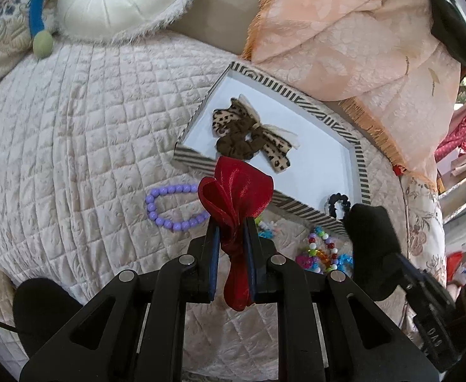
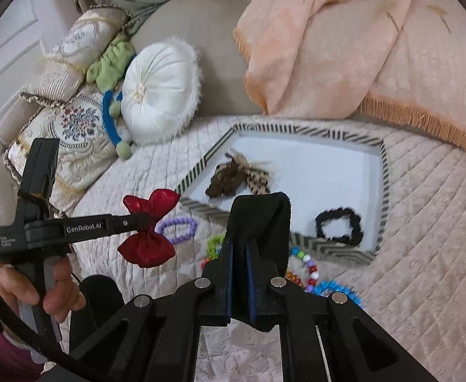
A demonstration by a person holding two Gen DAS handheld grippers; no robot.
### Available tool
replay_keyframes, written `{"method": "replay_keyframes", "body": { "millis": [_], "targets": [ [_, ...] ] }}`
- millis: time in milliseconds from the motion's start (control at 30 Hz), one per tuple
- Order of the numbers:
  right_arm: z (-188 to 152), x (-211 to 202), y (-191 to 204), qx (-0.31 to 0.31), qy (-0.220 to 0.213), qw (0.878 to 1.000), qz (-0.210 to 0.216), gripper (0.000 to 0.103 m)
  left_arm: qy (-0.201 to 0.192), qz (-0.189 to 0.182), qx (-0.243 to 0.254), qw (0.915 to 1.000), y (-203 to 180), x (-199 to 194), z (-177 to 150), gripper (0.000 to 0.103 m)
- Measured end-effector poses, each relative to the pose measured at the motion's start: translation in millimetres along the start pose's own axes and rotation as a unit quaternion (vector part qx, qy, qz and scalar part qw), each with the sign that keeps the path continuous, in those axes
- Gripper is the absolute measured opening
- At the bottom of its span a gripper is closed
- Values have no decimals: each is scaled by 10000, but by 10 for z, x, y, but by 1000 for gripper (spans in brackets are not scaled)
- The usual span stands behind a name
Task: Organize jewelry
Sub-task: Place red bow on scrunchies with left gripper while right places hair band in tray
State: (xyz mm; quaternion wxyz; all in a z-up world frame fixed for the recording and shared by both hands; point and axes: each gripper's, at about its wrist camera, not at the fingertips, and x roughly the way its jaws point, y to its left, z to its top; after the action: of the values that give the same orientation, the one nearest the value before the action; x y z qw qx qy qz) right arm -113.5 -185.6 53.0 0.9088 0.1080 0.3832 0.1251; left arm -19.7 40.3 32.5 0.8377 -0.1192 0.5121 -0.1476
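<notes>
My left hand-held gripper point(image 1: 231, 222) is clamped on the red satin bow point(image 1: 233, 197), pinched at its knot btwn the blue pads, loops sticking up past the tips and one tail hanging below. From the right wrist cam I see the same bow point(image 2: 150, 230) held out sideways, above the quilted bedspread point(image 2: 423, 222), w/ a hand point(image 2: 51, 289) wrapped round the grip.

My right hand-held gripper point(image 2: 239, 248) is closed tight on a black fuzzy band point(image 2: 261, 210), which folds up and over the tips. Same band shows in the left cam as a dark lump point(image 1: 369, 222) at the box's near right corner.

The striped box point(image 1: 358, 156) sits on the bed, white inside. In it: a leopard-print bow w/ brown scrunchie point(image 1: 248, 133) near the middle, and a black scrunchie point(image 2: 339, 226) in the near right corner.

Outside the box, on the quilt just in front of it: a purple bead bracelet point(image 1: 172, 207), and a heap of multicolour bead bracelets point(image 1: 323, 251) nearer my right side.

Behind the box: a peach fringed blanket point(image 1: 344, 41) and a round white cushion point(image 2: 159, 92).
</notes>
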Motion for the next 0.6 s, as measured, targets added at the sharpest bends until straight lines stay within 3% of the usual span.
{"method": "replay_keyframes", "body": {
  "millis": [600],
  "targets": [
    [348,-80,-346,67,-258,9990,-348,7,-492,493,849,9939,-514,68,408,13]
  ]
}}
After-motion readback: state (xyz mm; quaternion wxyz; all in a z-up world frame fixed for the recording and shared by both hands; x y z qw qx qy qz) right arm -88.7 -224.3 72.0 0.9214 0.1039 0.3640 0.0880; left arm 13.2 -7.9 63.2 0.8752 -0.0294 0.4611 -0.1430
